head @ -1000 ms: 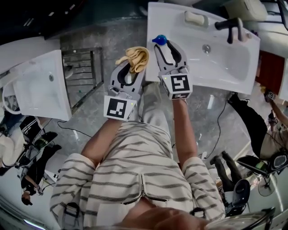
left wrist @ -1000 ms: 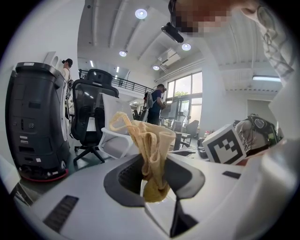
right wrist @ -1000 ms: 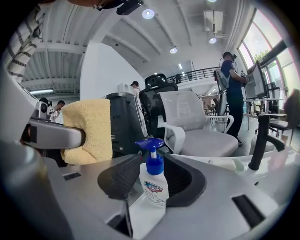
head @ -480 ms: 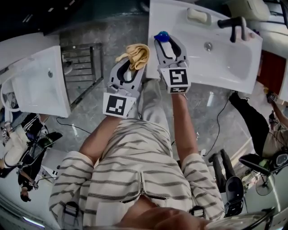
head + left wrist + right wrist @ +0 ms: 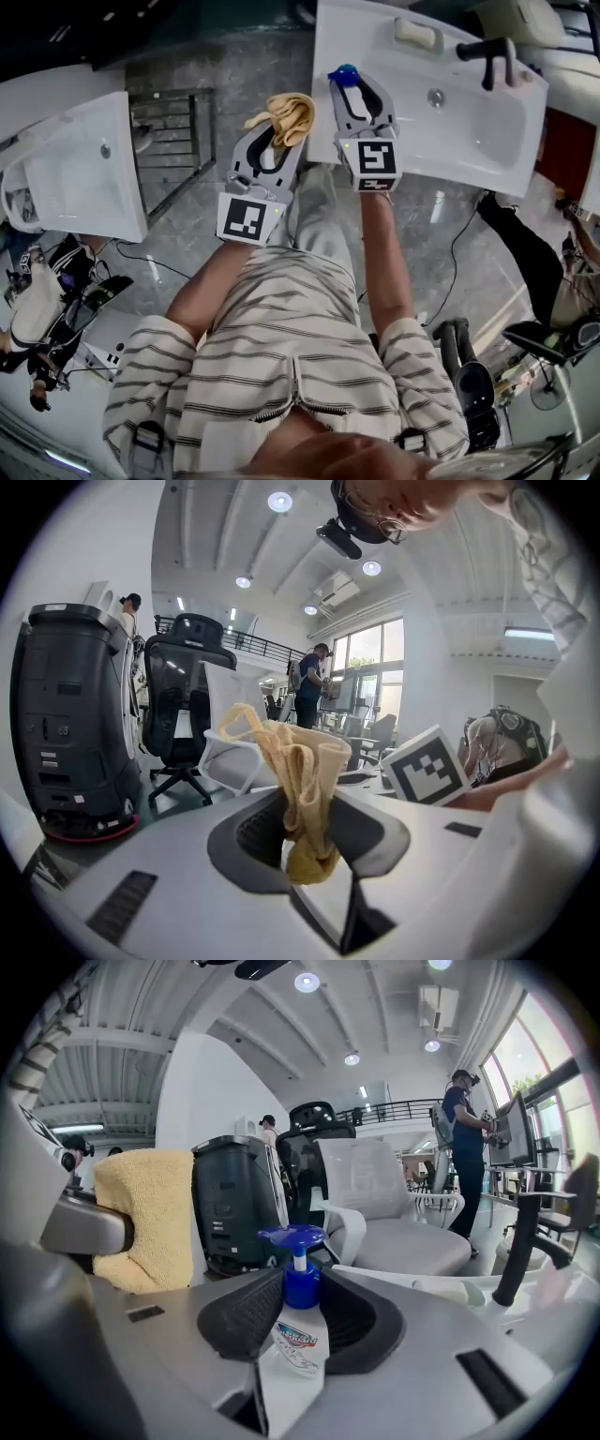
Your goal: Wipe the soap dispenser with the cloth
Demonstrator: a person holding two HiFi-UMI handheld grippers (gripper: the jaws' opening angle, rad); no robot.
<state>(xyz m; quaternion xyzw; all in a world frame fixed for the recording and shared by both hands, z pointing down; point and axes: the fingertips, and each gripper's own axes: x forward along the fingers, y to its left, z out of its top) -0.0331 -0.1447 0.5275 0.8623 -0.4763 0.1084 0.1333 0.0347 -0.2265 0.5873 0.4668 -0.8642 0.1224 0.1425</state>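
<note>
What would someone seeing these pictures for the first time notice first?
Two hand-held grippers sit side by side in the head view: the left gripper clamps a bunched yellow cloth, and the right gripper holds a blue-pumped soap dispenser in jaws that have just been closing on it. A white sink with a black tap fills the upper right of the head view.

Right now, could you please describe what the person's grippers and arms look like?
The left gripper and right gripper are light grey shells with black ribbed pads inside the jaws. Each carries a white cube with black square markers. The sleeves are pale with thin dark stripes and reach about the elbows. The right jaws have just been closing around the soap dispenser.
</note>
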